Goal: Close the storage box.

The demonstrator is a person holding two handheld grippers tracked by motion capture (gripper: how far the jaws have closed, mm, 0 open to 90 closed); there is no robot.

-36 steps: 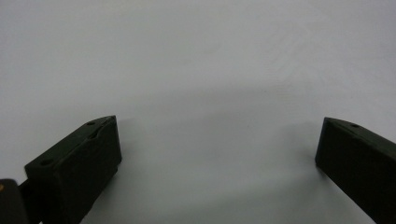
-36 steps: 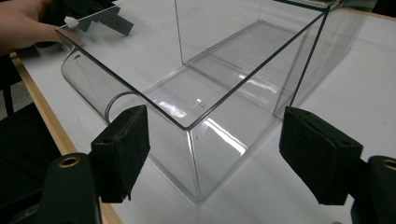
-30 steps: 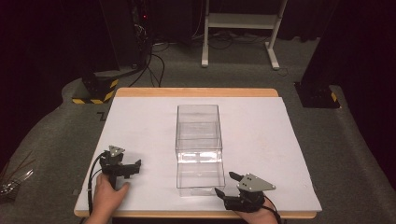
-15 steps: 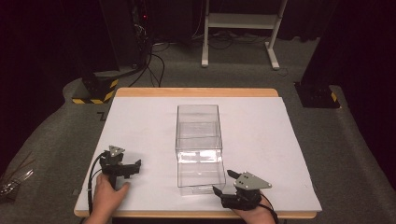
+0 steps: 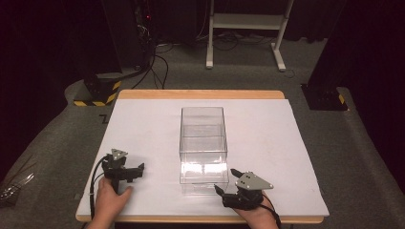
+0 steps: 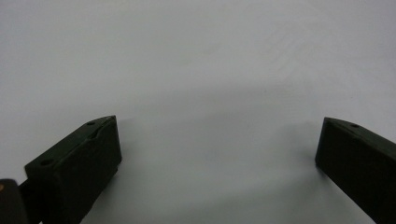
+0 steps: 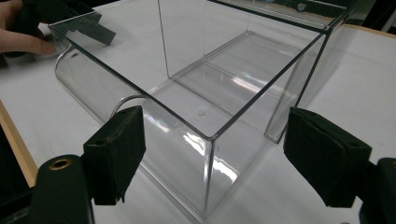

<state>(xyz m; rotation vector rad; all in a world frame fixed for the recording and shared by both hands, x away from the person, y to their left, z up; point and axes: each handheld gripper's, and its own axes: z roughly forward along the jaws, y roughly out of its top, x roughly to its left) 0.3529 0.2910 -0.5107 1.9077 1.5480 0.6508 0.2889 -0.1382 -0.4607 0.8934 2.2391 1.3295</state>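
Clear plastic is what I have in front of me: a see-through box (image 5: 203,145) standing on the white sheet (image 5: 286,143) that covers the bench (image 5: 200,94), about midway between its left and right edges, its long side running away from me. It looks made of two parts, a taller section farther off and a lower open-topped part (image 7: 187,93) sticking out toward my side; whether that is a drawer I cannot tell for sure.

My right gripper (image 5: 228,182) sits at the near edge of the bench, just beside the box's near right corner and pointing at it. Its jaws have just been opening and now stand wide apart. In the right gripper view the near corner of the clear box (image 7: 210,154) lies between the two black pads (image 7: 116,154), with a gap on either side, so nothing is pressed or held.

My left gripper (image 5: 128,172) rests on the white sheet well to the left of the box, near the bench's front left corner, with my hand (image 5: 111,202) wrapped around its grip and its cable looping behind. In the left gripper view its jaws stand wide apart over the bare white sheet (image 6: 201,84), with nothing between them.

Beyond the bench I see grey carpet (image 5: 372,157) and a white stand (image 5: 243,24).
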